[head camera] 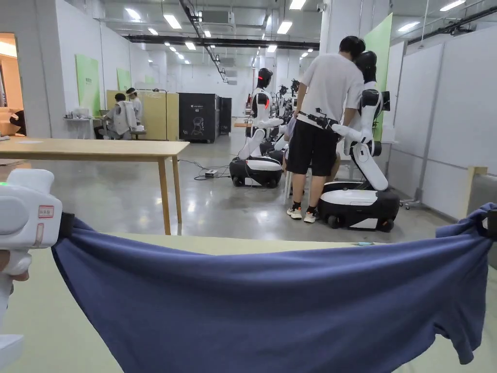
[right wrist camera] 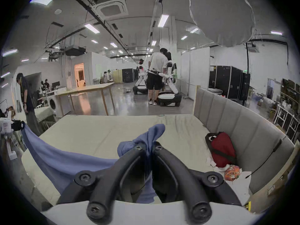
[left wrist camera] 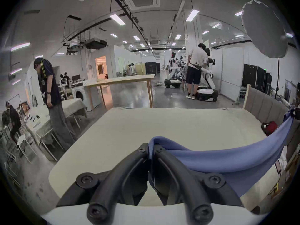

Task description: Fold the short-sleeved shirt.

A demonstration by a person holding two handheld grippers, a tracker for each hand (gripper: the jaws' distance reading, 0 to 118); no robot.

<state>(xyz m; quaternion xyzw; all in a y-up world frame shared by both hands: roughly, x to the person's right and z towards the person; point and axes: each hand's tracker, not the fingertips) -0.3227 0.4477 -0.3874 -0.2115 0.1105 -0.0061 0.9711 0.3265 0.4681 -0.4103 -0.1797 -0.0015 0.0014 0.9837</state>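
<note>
You've got the blue shirt (head camera: 272, 311) strung up in the air between the two tongs, hanging over the bed (head camera: 204, 245) in front of you. Left tongs (left wrist camera: 151, 150) are clamped on one bunched end of the cloth; right tongs (right wrist camera: 148, 145) are clamped on the other end, with a tuft of fabric poking up past their tips. The top edge sags in a shallow curve from one set of tongs to the other, and the body drapes below.

Step in hand, as I judge it: lift and spread, before the first fold. No crease is made yet and the shirt isn't laid flat.

The next move calls for lowering both tongs together toward the bed, keeping the edge taut so the body lands flat and unwrinkled, then letting go and re-gripping for a fold. A loose sleeve hangs below the right tongs, so watch that it doesn't tuck under.

View differences: the head view gives the full span of cloth and that dangling sleeve, but the right tongs sit at the frame edge there, so I cannot read their closure from it. Each gripper view shows its own jaws pinching the fabric. The right gripper view picks up a red bag (right wrist camera: 222, 149) and a grey padded headboard (right wrist camera: 243, 124) off to the right of the right tongs.
</note>
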